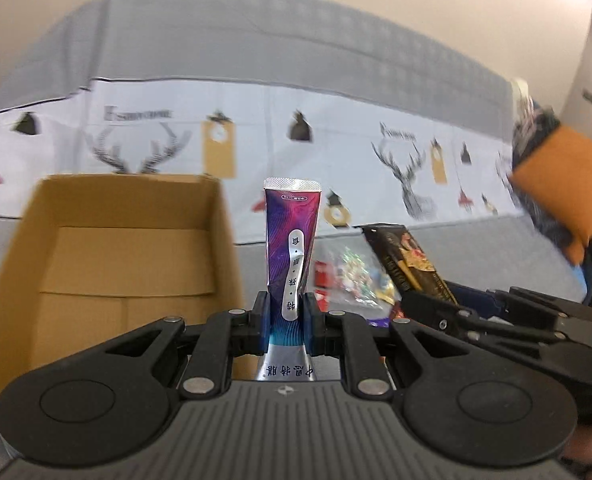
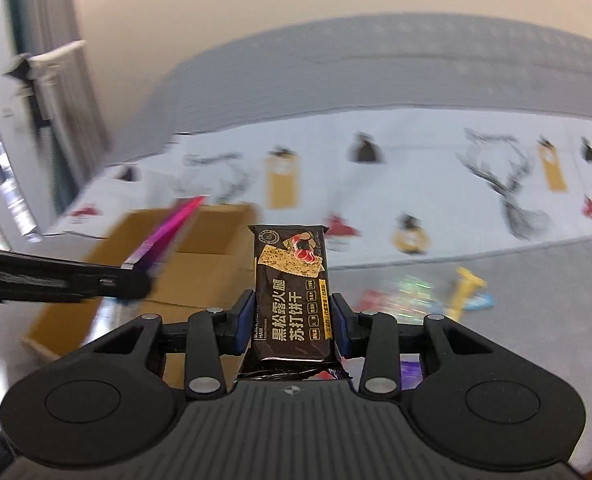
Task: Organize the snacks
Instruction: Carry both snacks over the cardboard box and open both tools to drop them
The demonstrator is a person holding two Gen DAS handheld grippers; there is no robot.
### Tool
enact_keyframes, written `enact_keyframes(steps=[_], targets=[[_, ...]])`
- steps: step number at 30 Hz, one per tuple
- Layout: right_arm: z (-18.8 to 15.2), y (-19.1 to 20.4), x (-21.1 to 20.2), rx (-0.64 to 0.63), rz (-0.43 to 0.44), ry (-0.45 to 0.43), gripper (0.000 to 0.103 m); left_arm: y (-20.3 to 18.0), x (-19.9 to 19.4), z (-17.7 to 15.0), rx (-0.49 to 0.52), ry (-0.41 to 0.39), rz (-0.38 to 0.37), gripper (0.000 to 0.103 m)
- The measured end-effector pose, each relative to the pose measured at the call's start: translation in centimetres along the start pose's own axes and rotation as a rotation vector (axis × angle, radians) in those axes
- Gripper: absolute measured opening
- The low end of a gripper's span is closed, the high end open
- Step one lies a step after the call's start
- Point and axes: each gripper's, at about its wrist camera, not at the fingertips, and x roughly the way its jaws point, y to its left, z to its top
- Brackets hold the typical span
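Note:
My left gripper (image 1: 286, 322) is shut on a purple snack stick pack (image 1: 292, 236) that stands upright between the blue pads, just right of an open cardboard box (image 1: 124, 256). My right gripper (image 2: 292, 326) is shut on a black cracker pack (image 2: 290, 292) with gold print, held upright. The right gripper and its black pack (image 1: 407, 260) also show at the right of the left wrist view. The left gripper and its purple pack (image 2: 168, 232) show at the left of the right wrist view, over the box (image 2: 200, 264).
Loose snacks lie on the grey sofa seat: a shiny clear bag (image 1: 351, 276), a yellow pack (image 2: 465, 288) and a red one (image 2: 369, 300). A white deer-print cloth (image 1: 335, 152) covers the seat back. An orange cushion (image 1: 567, 184) sits at the right.

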Motion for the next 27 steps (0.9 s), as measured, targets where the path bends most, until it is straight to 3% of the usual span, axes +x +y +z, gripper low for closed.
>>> enact_keyframes(steps=[9,15,20,27], targets=[[2.3,10.8,-0.4,-0.105,0.068,0.012,0.042,5.2,-4.0,-1.3,-0.038,-0.031,0.078,0.017],[2.0,12.7,0.9,-0.092,0.067,0.038,0.042,8.1,-4.6,-0.6,-0.115,-0.068,0.076,0.017],[2.6,13.8,1.5,-0.082,0.060,0.027,0.042,8.8,-5.7,-0.1,-0.115,-0.105,0.051,0.017],[5.1,16.8,2.7,-0.137,0.089,-0.005,0.042,11.2,-7.3,1.5,-0.108,-0.200,0.103,0.017]])
